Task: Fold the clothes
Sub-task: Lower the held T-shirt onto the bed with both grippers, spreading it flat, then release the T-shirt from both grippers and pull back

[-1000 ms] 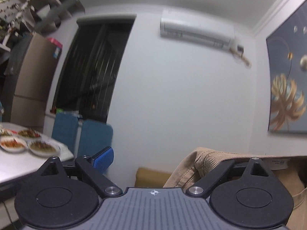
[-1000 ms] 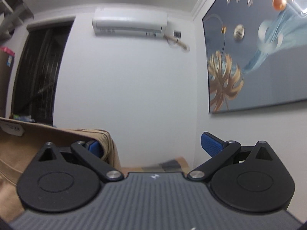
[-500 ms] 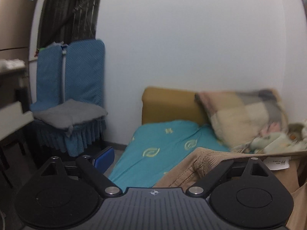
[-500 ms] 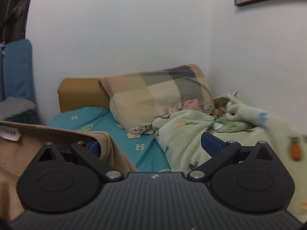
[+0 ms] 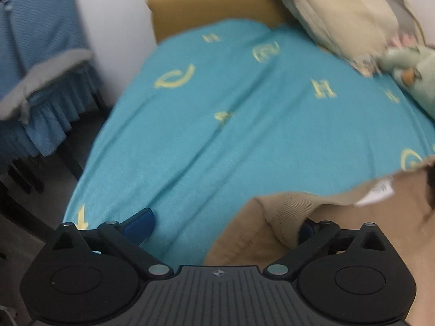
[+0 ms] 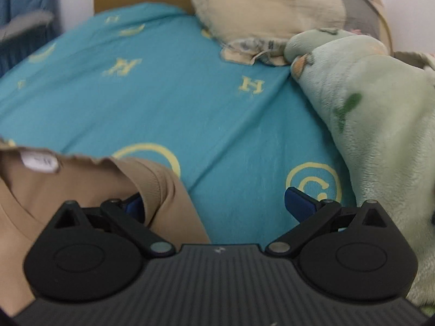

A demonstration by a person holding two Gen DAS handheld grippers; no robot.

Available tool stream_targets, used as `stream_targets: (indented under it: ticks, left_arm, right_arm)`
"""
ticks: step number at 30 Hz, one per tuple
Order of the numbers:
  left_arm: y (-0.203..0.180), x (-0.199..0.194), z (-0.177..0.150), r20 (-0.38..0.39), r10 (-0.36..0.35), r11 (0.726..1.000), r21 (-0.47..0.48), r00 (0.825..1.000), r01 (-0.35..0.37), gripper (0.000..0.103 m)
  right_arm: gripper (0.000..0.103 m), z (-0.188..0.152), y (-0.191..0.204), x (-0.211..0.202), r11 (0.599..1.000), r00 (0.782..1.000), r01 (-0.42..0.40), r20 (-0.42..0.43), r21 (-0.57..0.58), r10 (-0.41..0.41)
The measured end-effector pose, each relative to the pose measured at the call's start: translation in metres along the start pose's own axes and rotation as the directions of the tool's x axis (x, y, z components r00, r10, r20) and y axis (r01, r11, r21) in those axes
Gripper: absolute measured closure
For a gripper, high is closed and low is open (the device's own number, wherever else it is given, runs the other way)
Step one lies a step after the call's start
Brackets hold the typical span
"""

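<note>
Teal bedsheet point(image 5: 217, 125) with yellow letter-and-ring motifs covers the bed and fills both views; a mustard headboard point(image 5: 206, 5) stands against a white wall. A checked beige pillow point(image 6: 266, 8) leans at the head of the bed, and a pale green fleece blanket point(image 6: 380, 114) lies bunched along the sheet's right side. A blue chair with a grey seat pad point(image 5: 35, 62) sits beside the bed on the left (frames motion-blurred, fine detail soft).

Tan sweatshirt point(image 5: 339, 233) hangs between the two grippers, above the near part of the sheet; its ribbed collar and a white neck label point(image 6: 39, 161) face the cameras.

Left gripper point(image 5: 225, 224): jaws widening, near full spread. Left blue pad is bare over the sheet; the garment's shoulder is draped over the right finger only.

Right gripper point(image 6: 217, 206): jaws spread wide. Cloth is hooked over the left finger; the right pad is free above the sheet. Neither pair of jaws pinches the fabric.
</note>
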State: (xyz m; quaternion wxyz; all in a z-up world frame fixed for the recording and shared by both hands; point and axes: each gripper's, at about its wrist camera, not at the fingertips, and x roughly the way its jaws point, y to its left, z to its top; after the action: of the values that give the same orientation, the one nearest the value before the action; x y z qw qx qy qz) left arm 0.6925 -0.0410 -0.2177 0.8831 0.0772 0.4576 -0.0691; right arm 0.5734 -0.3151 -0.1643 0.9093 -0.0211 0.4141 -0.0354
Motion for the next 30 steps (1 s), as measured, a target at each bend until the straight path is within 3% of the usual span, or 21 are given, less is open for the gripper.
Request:
stream_targets:
  ticks: [2, 7, 11, 14, 20, 25, 30]
  left_arm:
    - [0.002, -0.018, 0.008, 0.015, -0.023, 1.0, -0.006, 1.0, 0.023, 0.002]
    - [0.006, -0.088, 0.003, 0.131, -0.061, 0.996, -0.063, 0.99, 0.069, 0.002]
    - [-0.01, -0.171, -0.04, 0.269, -0.058, 0.996, -0.05, 0.961, 0.074, 0.001]
    - [-0.023, -0.231, -0.082, 0.332, -0.061, 0.997, -0.022, 0.941, 0.073, 0.0]
    - [-0.038, -0.348, -0.167, 0.372, -0.088, 0.995, -0.009, 0.924, 0.099, 0.0]
    - [-0.049, -0.44, -0.229, 0.386, -0.117, 0.987, -0.056, 0.915, 0.15, 0.0]
    - [-0.016, -0.467, -0.26, 0.387, -0.142, 0.952, -0.2, 0.911, 0.234, 0.003]
  right_arm:
    - [0.0, 0.003, -0.003, -0.01, 0.995, 0.996, -0.087, 0.001, 0.052, 0.087]
    - [0.0, -0.003, -0.003, -0.075, 0.982, 0.984, -0.151, 0.109, 0.115, 0.138]
    - [0.0, -0.026, 0.004, -0.153, 0.98, 0.967, -0.156, 0.222, 0.124, 0.126]
    - [0.0, -0.055, 0.007, -0.223, 0.983, 0.947, -0.147, 0.302, 0.111, 0.108]
    - [0.0, -0.123, 0.014, -0.358, 0.987, 0.912, -0.138, 0.4, 0.085, 0.092]
    - [0.0, -0.16, 0.017, -0.44, 0.982, 0.874, -0.154, 0.479, 0.111, 0.083]
    - [0.0, -0.17, 0.023, -0.49, 0.968, 0.848, -0.185, 0.526, 0.168, 0.071]
